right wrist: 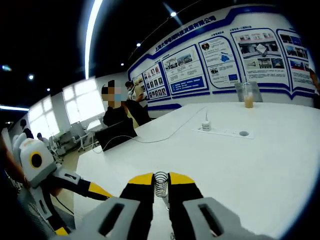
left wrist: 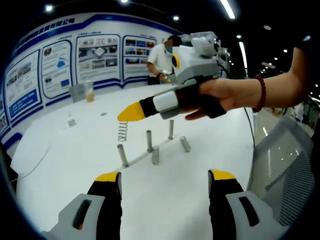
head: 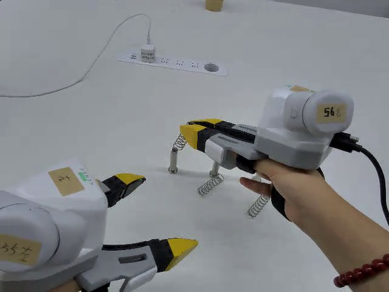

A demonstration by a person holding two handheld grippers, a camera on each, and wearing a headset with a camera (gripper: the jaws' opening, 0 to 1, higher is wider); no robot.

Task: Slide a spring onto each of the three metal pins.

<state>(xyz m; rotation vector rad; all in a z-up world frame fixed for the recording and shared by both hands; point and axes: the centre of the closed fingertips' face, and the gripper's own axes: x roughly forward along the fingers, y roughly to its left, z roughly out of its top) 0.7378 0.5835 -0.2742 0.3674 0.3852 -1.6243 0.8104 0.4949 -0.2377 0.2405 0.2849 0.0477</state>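
Your left gripper (head: 163, 212) is hovering near you, jaws spread wide and empty, out of the way. Your right gripper (head: 189, 132) is pinching a spring (head: 179, 143) upright just above the left pin (head: 173, 161), lining it up to slide on. Two more springs (head: 209, 184) are lying to its right.

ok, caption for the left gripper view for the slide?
Right tool holds a coiled metal spring over the leftmost upright metal pin; open left tool in foreground.
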